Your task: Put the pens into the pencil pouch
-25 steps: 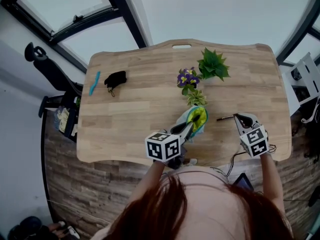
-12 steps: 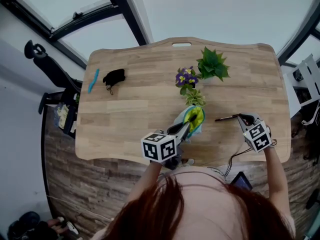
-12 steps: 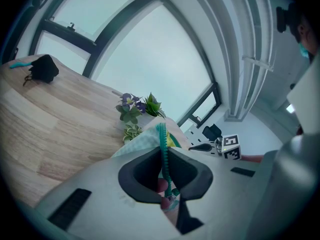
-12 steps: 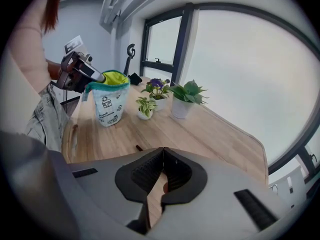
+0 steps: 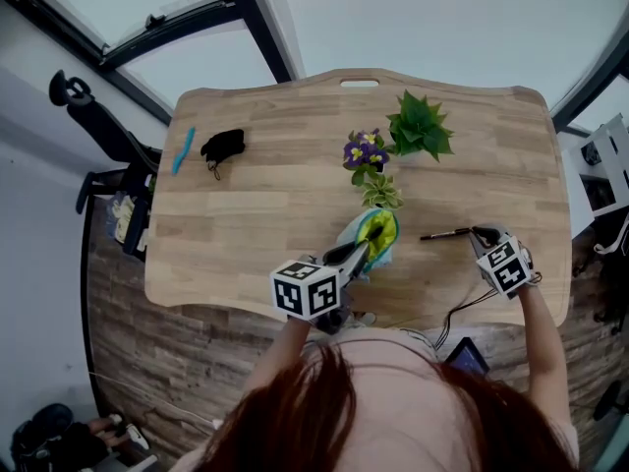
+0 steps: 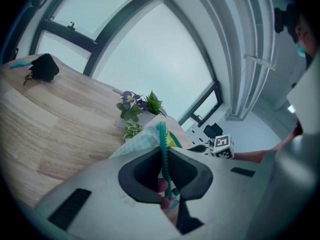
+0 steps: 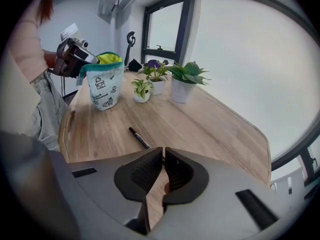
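Wooden table point(image 5: 256, 214), left hand-held gripper point(image 6: 165, 156) pinching pouch point(image 7: 102, 89) rim, pen point(image 5: 444, 234) lying flat

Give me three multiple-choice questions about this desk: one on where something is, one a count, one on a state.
1. Where is the pen? A on the table, right of the pencil pouch; B inside it; C on the floor.
2. How many potted plants? A two; B three; C five.
3. The pencil pouch is: A zipped flat; B open, rim clamped by the left hand-held gripper; C hanging off the edge.
Answers: 1 A, it lies on bare wood; 2 B, three pots stand together; 3 B, its mouth gapes and the zipper edge sits between the jaws.
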